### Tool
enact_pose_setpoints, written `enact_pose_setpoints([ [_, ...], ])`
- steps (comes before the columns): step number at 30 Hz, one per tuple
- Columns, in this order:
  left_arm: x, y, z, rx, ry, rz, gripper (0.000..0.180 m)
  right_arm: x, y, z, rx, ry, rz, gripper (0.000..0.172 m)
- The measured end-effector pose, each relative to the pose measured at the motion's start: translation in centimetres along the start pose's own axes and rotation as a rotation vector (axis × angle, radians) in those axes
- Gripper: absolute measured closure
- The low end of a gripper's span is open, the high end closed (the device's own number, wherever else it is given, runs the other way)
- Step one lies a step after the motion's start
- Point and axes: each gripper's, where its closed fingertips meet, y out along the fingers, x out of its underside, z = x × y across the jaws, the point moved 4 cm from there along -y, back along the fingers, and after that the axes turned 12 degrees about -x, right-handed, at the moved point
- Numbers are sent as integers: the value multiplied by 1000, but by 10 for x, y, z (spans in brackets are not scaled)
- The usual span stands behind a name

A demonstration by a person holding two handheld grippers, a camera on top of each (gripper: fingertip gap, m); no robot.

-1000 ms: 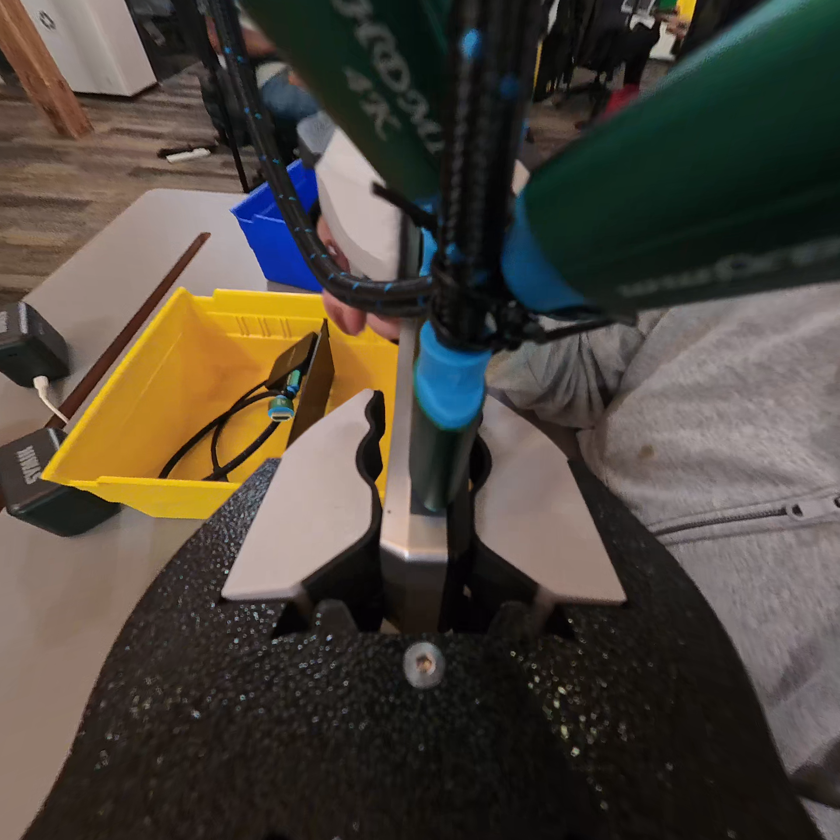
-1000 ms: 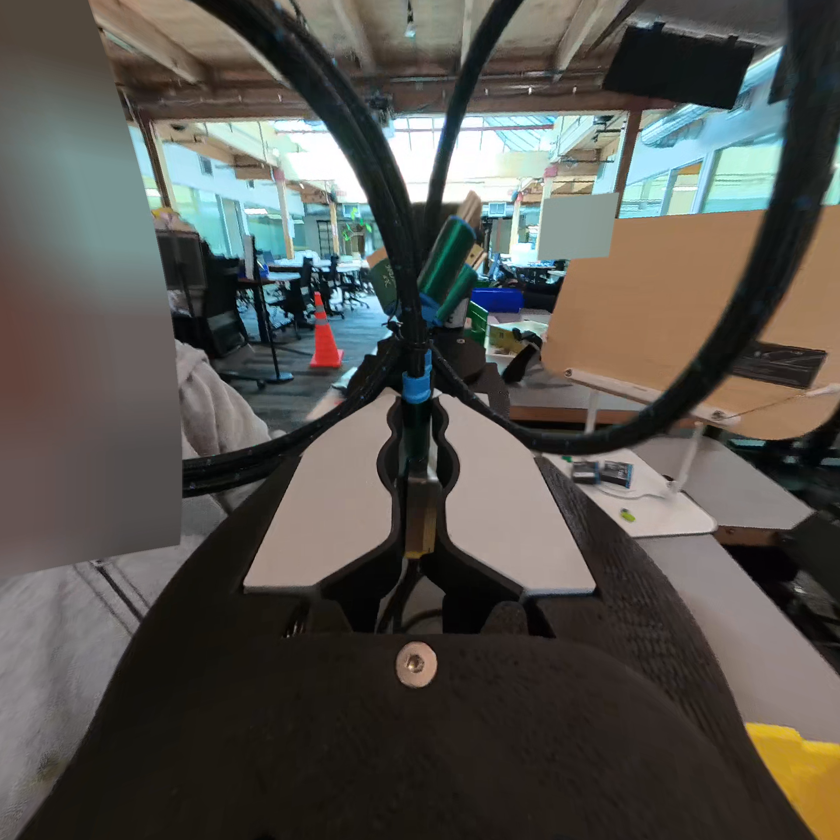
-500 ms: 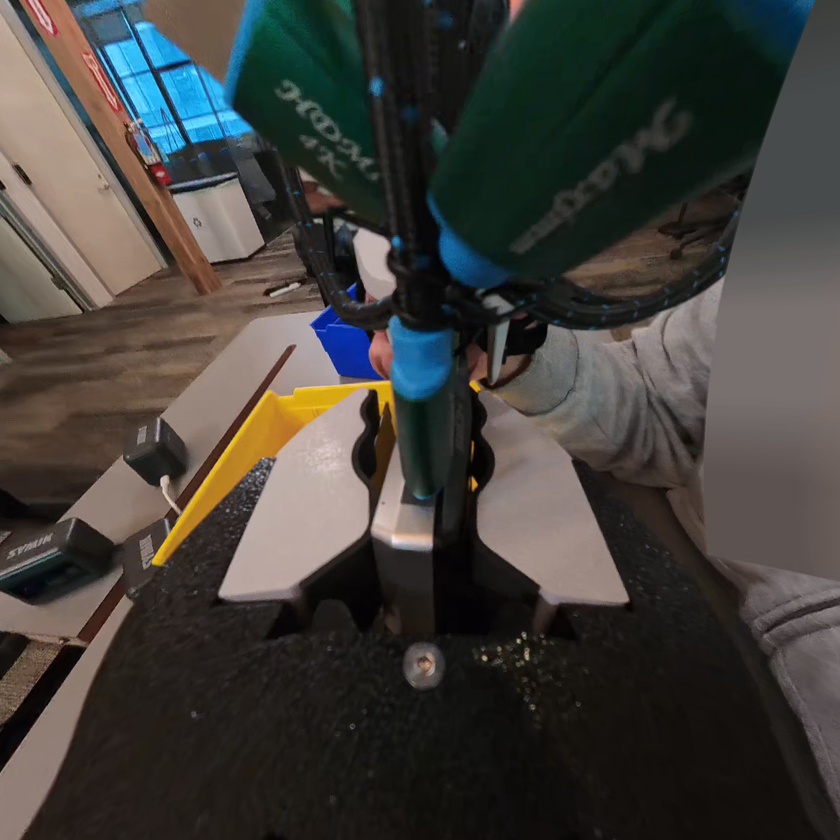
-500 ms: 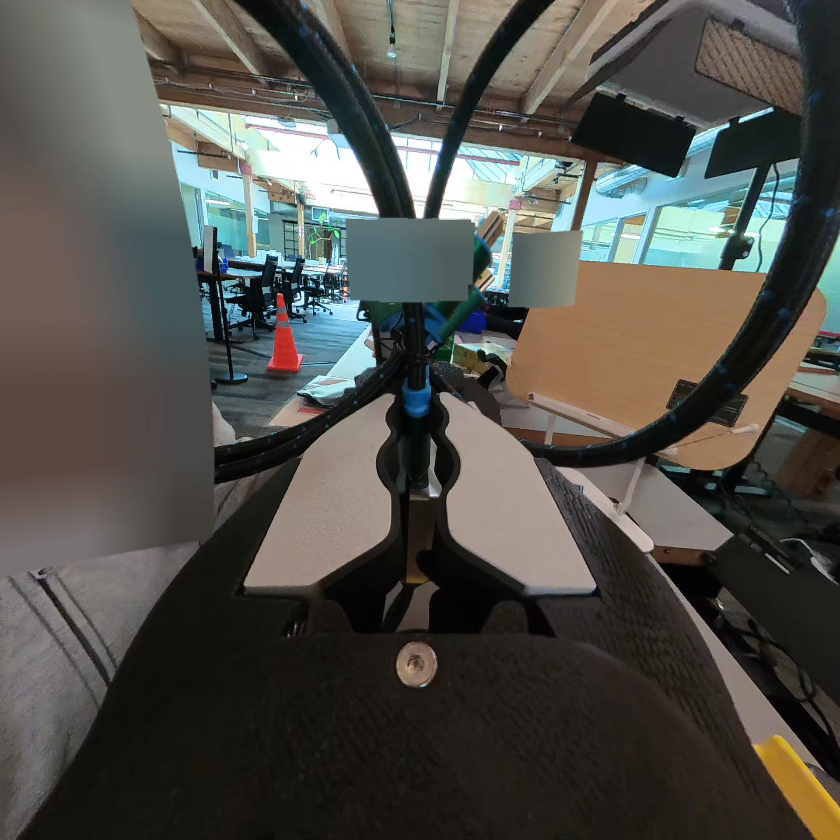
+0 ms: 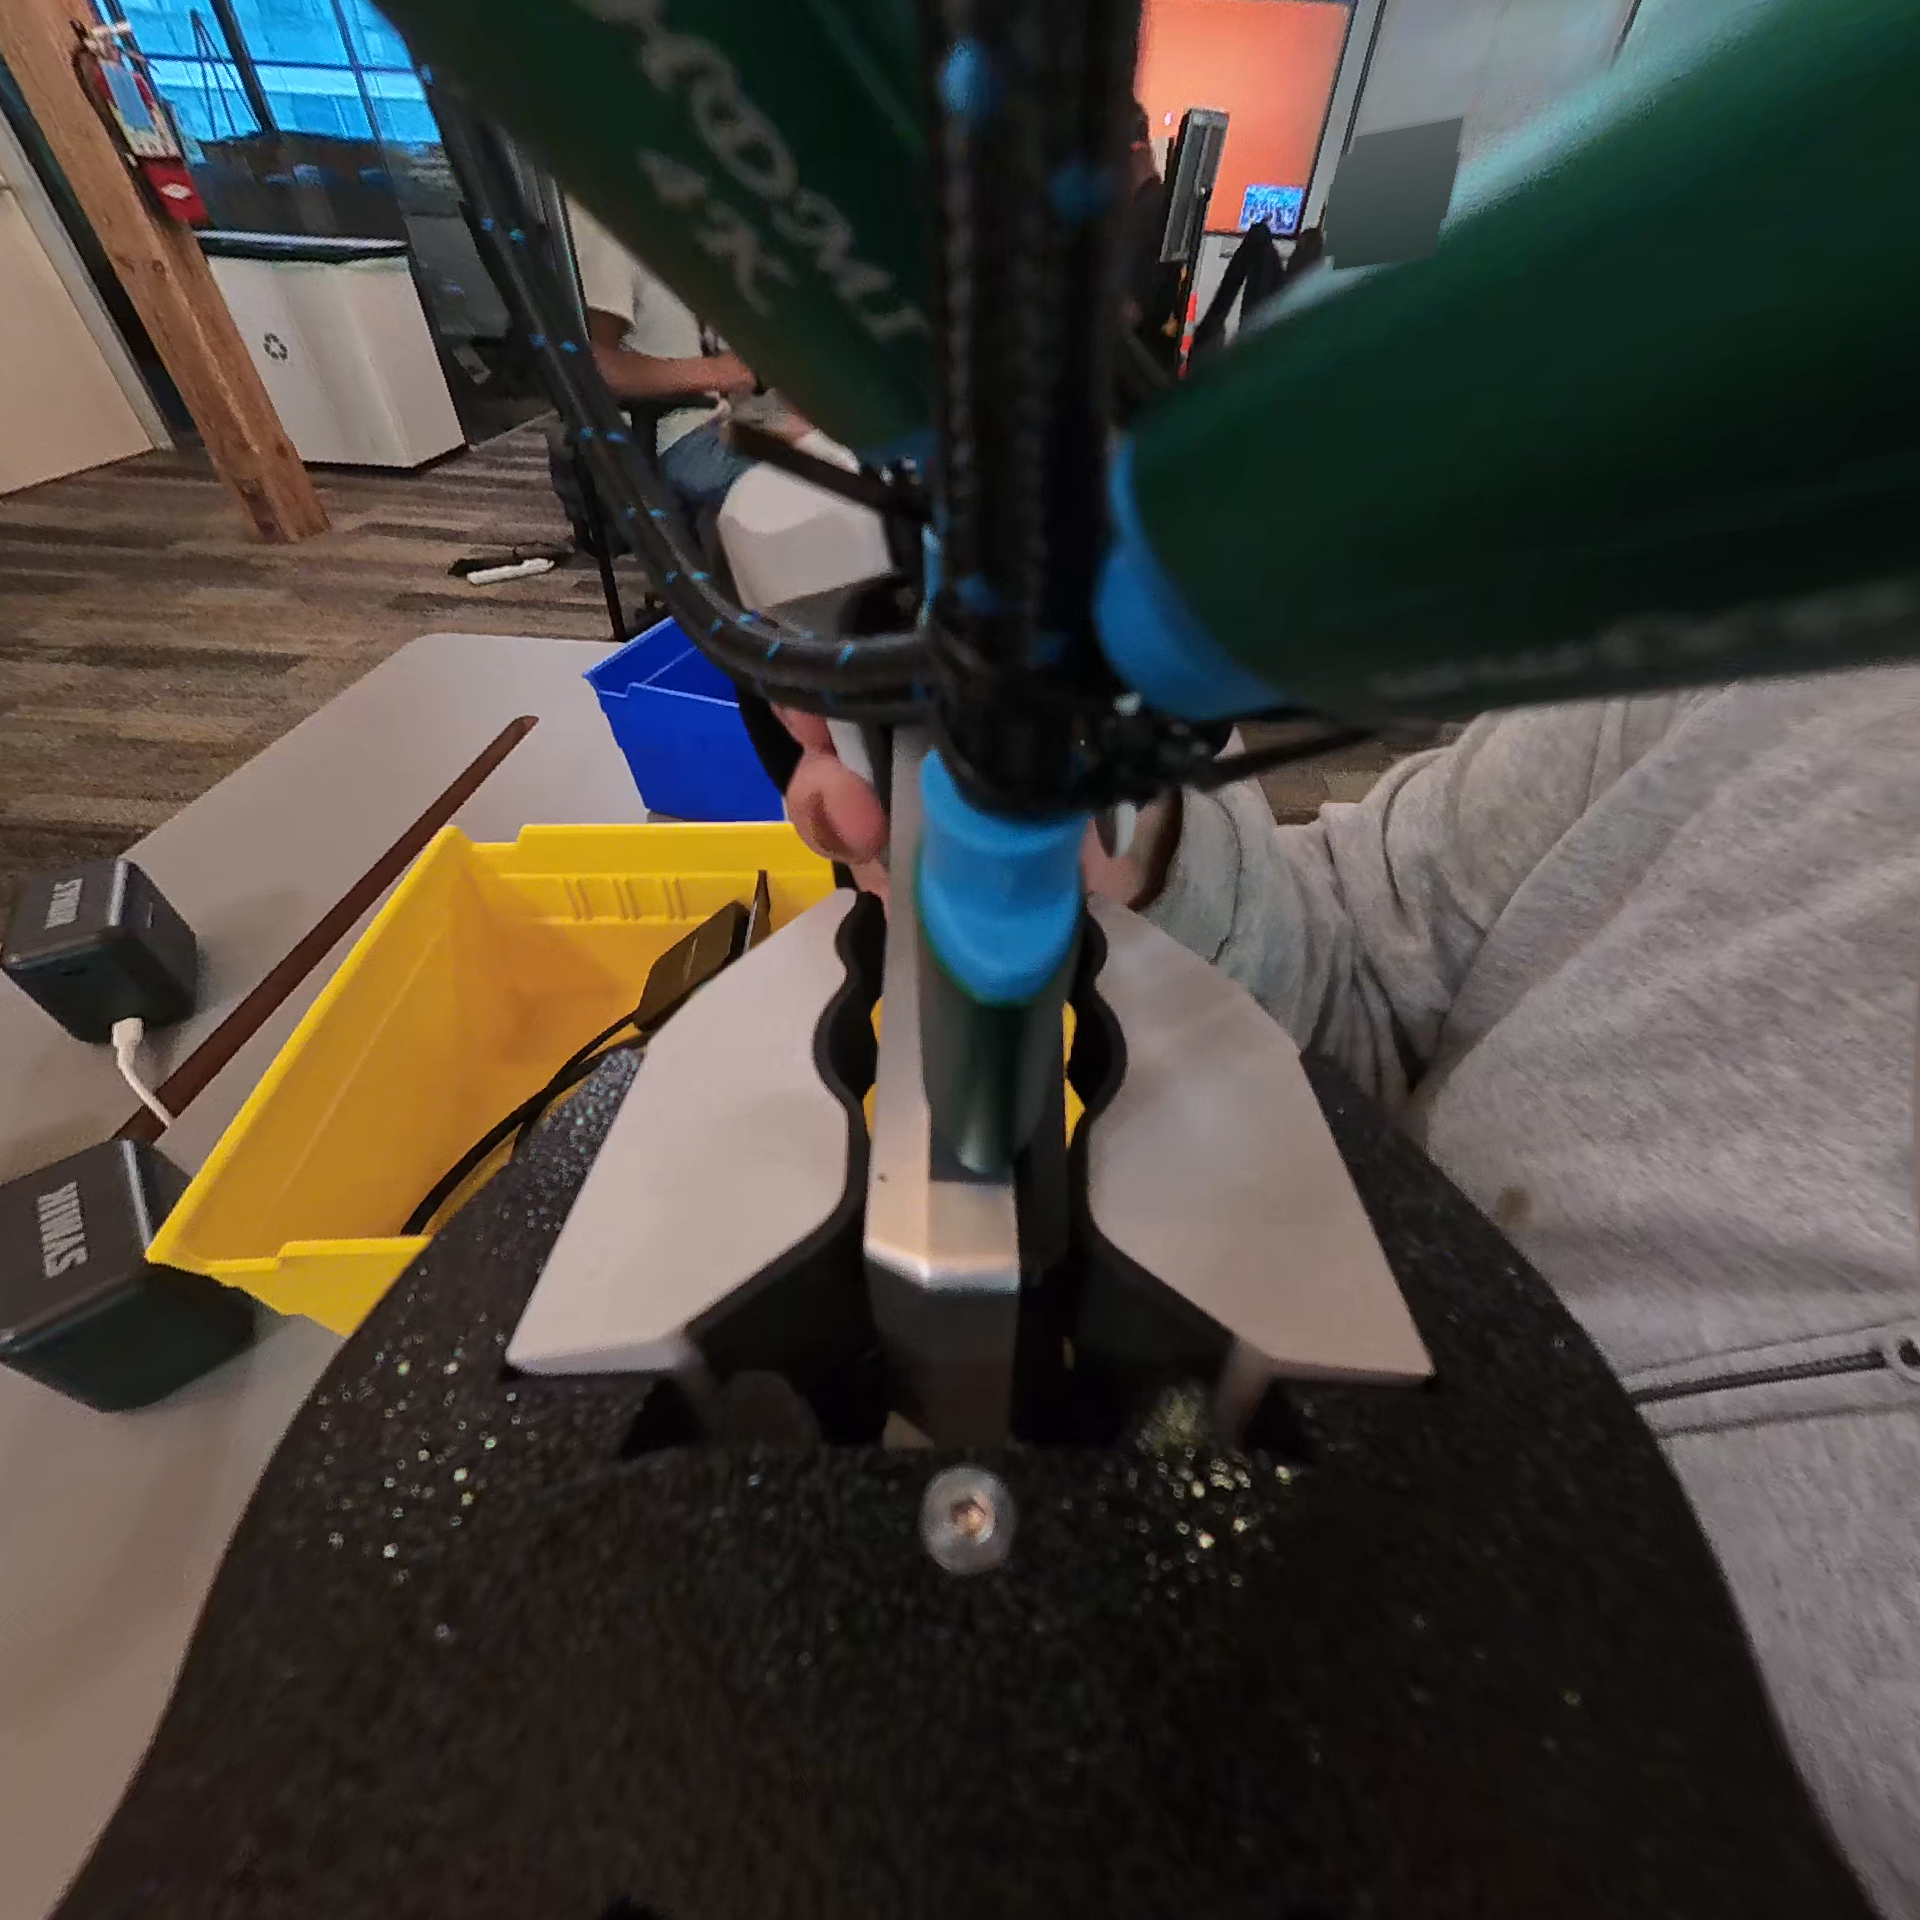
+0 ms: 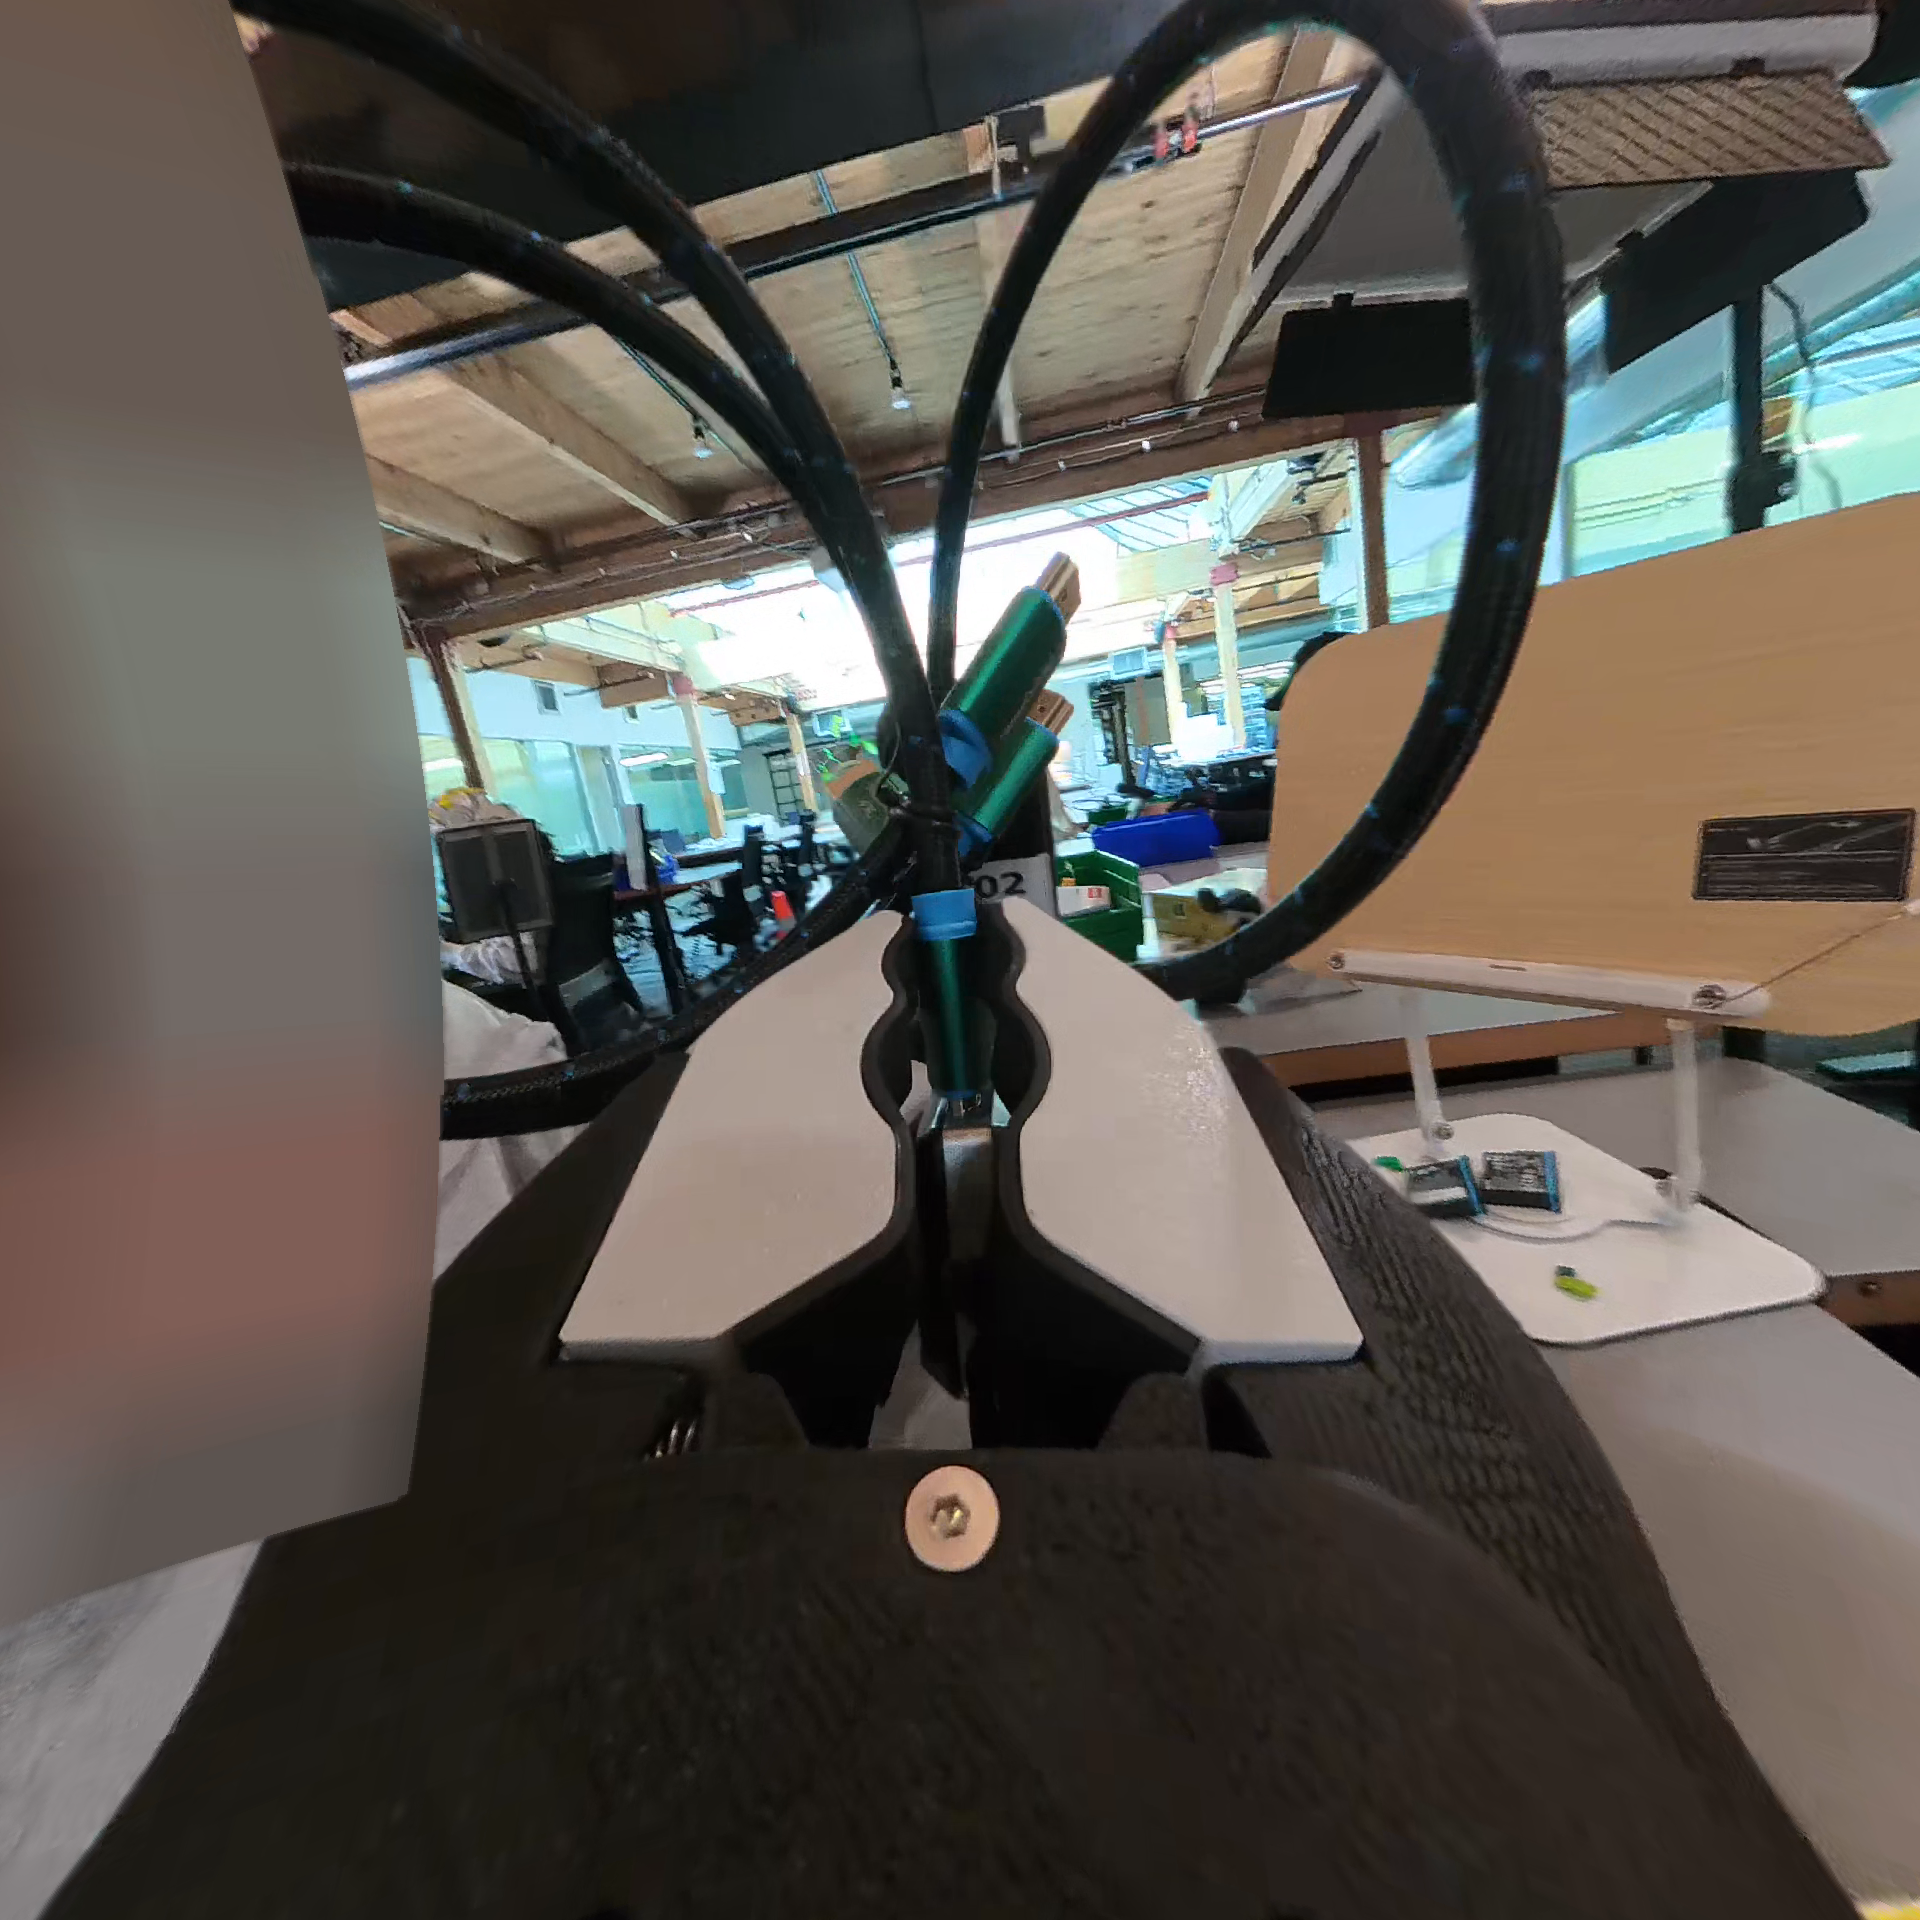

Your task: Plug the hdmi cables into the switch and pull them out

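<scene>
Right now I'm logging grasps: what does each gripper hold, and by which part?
Both grip green cable plugs from one tied bundle. The left gripper clamps a plug's barrel below its blue collar; the right gripper likewise.

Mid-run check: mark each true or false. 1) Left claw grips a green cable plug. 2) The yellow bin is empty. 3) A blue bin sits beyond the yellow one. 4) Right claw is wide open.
1) True: the left claw is closed on a green cable plug.
2) False: the yellow bin holds a black cable.
3) True: blue bin.
4) False: the right claw clamps a green plug.
</scene>
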Motion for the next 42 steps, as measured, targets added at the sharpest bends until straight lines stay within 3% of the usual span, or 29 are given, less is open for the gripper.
enact_pose_setpoints([
  [1,2,-1,-1,2,1,-17,145,1,0,0,23,-44,-32,163],
  [3,4,-3,-2,6,7,-37,145,3,0,0,68,-122,-97,163],
  [7,5,-5,-3,10,-7,-48,145,4,1,3,48,-88,-74,162],
  [12,0,1,-10,-45,-15,34,142,3,1,4,93,-148,-79,162],
  [18,2,-5,-44,-476,107,-25,80,-1,2,16,209,-123,17,162],
  [25,14,-27,-37,-778,102,-42,64,4,1,22,229,-32,97,162],
  [29,27,-32,-24,-696,-97,50,68,6,3,20,171,22,140,162],
  [35,26,-34,2,-269,-403,351,88,4,9,6,-17,115,202,162],
  [37,23,-35,7,-194,-427,425,95,4,13,1,-64,133,229,162],
  [42,28,-30,19,-249,-256,400,133,7,22,-6,-127,158,274,162],
])
